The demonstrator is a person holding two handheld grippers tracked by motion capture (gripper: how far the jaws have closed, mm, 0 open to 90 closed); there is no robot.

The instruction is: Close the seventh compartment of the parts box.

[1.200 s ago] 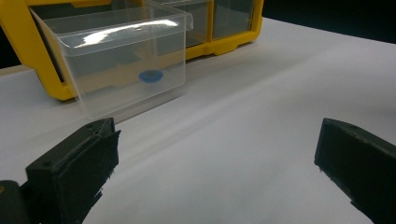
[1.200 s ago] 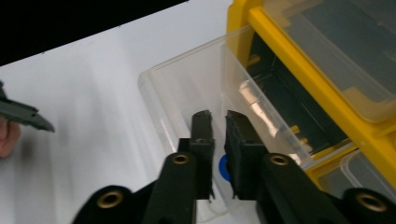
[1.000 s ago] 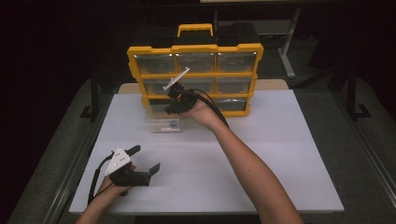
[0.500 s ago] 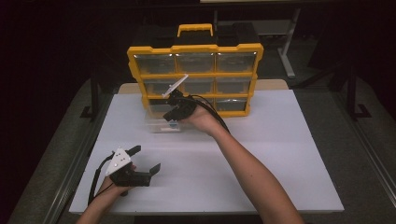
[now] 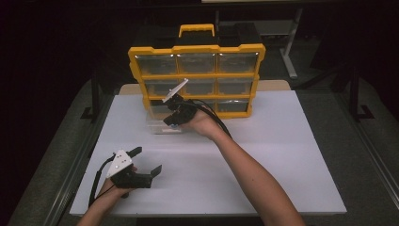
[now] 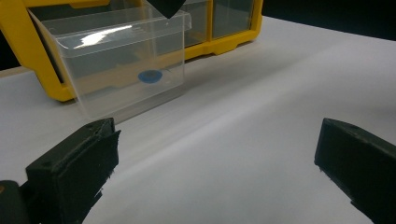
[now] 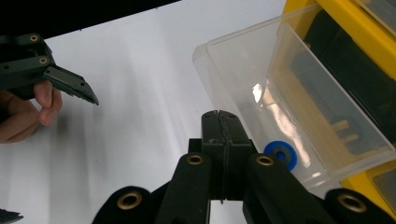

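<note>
The jaws of the right gripper [image 7: 223,121] are pressed flat together with nothing between them, held just above the rim of the clear plastic pull-out drawer [image 7: 299,98]. A small blue ring-shaped washer [image 7: 280,155] lies on the drawer floor. To reach it cleanly, the jaws should be opened before being lowered inside the thin walls. The yellow multi-drawer organiser case [image 5: 197,77] stands close behind. The left gripper [image 5: 147,162] is held wide open and empty over the white tabletop [image 5: 282,155], where ample room is left.
</note>
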